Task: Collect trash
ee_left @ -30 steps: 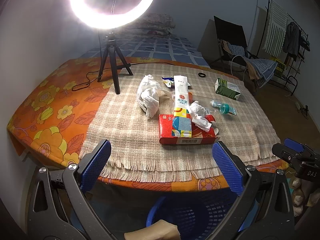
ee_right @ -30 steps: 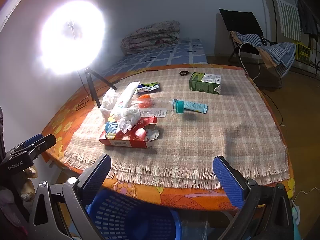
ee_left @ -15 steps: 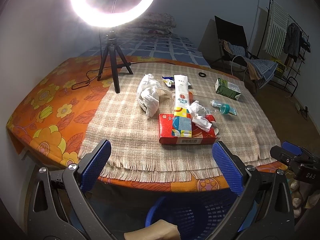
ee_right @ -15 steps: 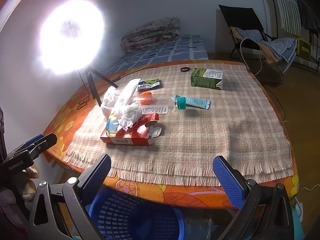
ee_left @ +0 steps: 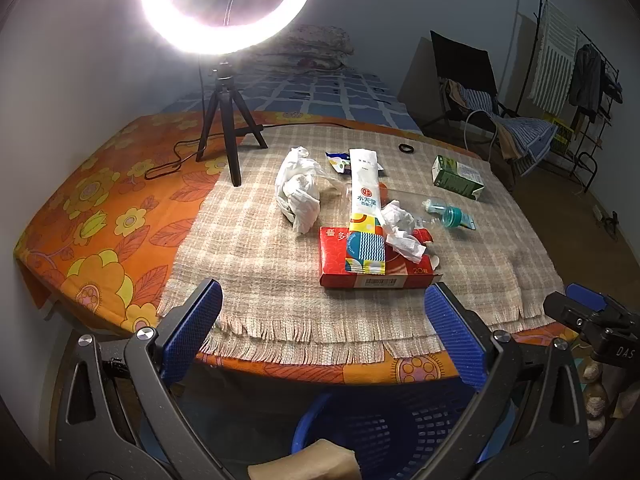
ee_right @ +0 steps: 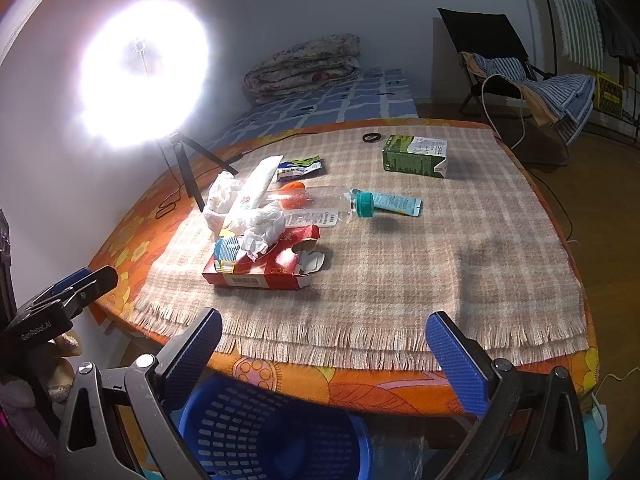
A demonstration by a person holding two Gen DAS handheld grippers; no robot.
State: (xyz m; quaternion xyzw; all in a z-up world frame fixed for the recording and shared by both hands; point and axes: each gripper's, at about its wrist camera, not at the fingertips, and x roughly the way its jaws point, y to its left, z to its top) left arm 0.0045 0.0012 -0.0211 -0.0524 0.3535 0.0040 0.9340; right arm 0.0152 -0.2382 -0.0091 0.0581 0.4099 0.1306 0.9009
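Both tools hang at the near edge of the desk with their blue-padded fingers spread wide and nothing between them. From its own camera the left tool (ee_left: pixel 322 320) sits low in front of the fringed checked cloth (ee_left: pixel 248 248), and the right tool (ee_right: pixel 323 344) does the same further along the same edge; each shows at the side of the other's view.

All the trash lies on the cloth, well beyond the fingertips and untouched. Nearest the left tool is a flattened red carton (ee_left: pixel 376 262), straight ahead of the gap between its fingers. A long white wrapper (ee_left: pixel 365 216) with a patterned end rests across the carton's top, and a crumpled tissue (ee_left: pixel 400 228) sits on the carton beside it. A larger wad of white paper (ee_left: pixel 298 192) lies just behind and to the left of the carton.

From the right tool, the carton (ee_right: pixel 260 264) is ahead and to the left. Behind it lies a clear plastic bottle (ee_right: pixel 320 204) on its side with a teal cap (ee_right: pixel 365 204), and a small teal sachet (ee_right: pixel 396 202) touches or nearly touches the cap. An orange piece shows through the bottle; I cannot tell what it is. Farther back stand a green and white drink carton (ee_right: pixel 416 156), a small printed packet (ee_right: pixel 300 166) and a black ring (ee_right: pixel 371 137).

A blue slotted basket (ee_right: pixel 276 432) stands on the floor below the desk edge, directly under both tools. A ring light (ee_left: pixel 226 4) on a black tripod stands on the orange flowered desk cover at the far left.
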